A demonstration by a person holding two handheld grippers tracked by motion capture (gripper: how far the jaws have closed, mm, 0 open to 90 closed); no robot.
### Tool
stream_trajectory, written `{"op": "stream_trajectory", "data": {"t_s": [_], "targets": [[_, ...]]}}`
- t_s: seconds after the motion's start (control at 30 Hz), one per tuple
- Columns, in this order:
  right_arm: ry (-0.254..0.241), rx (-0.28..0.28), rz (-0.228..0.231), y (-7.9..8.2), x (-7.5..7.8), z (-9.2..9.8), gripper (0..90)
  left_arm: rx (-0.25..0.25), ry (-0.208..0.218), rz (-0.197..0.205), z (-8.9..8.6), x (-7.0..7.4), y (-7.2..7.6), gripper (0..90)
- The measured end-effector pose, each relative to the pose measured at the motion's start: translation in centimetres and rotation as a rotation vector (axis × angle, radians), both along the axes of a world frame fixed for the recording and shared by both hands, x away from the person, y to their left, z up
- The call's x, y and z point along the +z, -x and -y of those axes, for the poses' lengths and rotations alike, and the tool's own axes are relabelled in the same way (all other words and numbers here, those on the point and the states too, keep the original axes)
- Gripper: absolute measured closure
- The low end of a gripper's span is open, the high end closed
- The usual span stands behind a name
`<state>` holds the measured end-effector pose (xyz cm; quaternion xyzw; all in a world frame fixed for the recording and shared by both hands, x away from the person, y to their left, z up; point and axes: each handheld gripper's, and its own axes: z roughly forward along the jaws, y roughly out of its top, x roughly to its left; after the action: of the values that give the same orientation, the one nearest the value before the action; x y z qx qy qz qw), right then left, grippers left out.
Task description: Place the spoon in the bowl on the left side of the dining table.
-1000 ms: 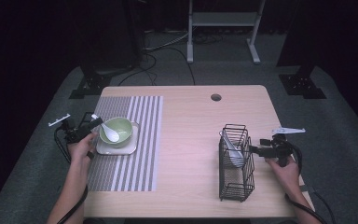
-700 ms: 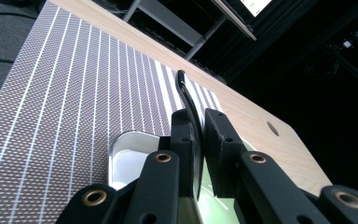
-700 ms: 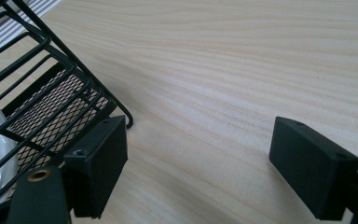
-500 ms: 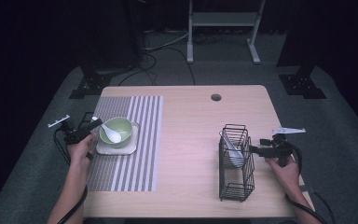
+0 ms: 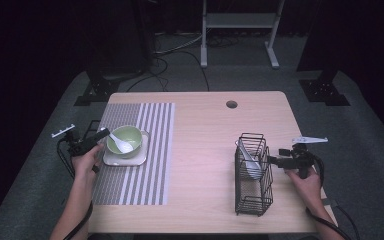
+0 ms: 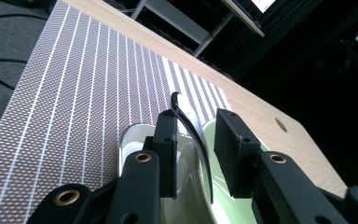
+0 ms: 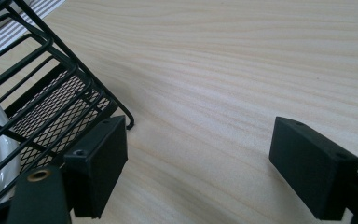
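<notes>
Green bowl (image 5: 125,138) on its white square plate (image 5: 125,158) at the left edge of the striped placemat (image 5: 145,150) now carries a white spoon (image 5: 120,143) — bowl end down inside, handle leaning out over the rim toward the left hand-held gripper (image 5: 99,136). In the left gripper view the spoon's handle (image 6: 193,135) stands between the two black pads (image 6: 235,154), but there is a visible gap on each side; the jaws have just been opening and no longer press on it. I judge the placing of this spoon as done, with only the pulling back of that hand left for this step.

Across the tabletop (image 5: 205,150), the black wire caddy (image 5: 253,172) stands upright near the right edge, and a second white spoon (image 5: 250,160) leans inside it, scoop low, handle up against the far wires. Its mesh floor (image 7: 51,114) shows in the right gripper view, with a pale curved surface at the left margin — probably that spoon.

The right hand-held gripper (image 5: 280,161) sits just beside the caddy's right wall with its jaws spread wide over bare wood, grasping nothing. If the work is moving cutlery from caddy to bowl, one spoon remains to fetch.
</notes>
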<state>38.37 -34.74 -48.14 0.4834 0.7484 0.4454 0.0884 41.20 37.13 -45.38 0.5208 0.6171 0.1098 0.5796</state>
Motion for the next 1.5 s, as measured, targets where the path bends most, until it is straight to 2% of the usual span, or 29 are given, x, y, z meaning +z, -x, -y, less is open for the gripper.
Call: {"op": "stream_trajectory", "data": {"t_s": [0.17, 0.23, 0.7, 0.97, 1.2, 1.5], "targets": [[-0.002, -0.001, 0.001, 0.0, 0.0, 0.0, 18.0, 0.001, -0.002, -0.007, -0.1, 0.1, 0.4, 65.8], [-0.004, 0.000, 0.002, 0.0, 0.0, 0.0, 18.0, -0.005, -0.026, -0.007, -0.1, 0.2, 0.6, 65.3], [0.000, -0.003, 0.002, 0.0, 0.0, 0.0, 18.0, -0.015, -0.058, -0.013, -0.2, 0.5, 2.0, 57.4], [0.001, -0.006, 0.002, 0.0, 0.0, 0.0, 18.0, -0.043, -0.074, -0.001, 0.5, 0.7, 2.7, 54.7], [0.001, -0.007, 0.002, 0.0, 0.0, 0.0, 18.0, -0.048, -0.083, 0.002, 0.7, 0.9, 3.1, 51.7], [0.002, -0.009, 0.002, 0.0, 0.0, 0.0, 17.9, -0.063, -0.103, 0.014, 1.2, 1.6, 4.1, 46.7]]}}
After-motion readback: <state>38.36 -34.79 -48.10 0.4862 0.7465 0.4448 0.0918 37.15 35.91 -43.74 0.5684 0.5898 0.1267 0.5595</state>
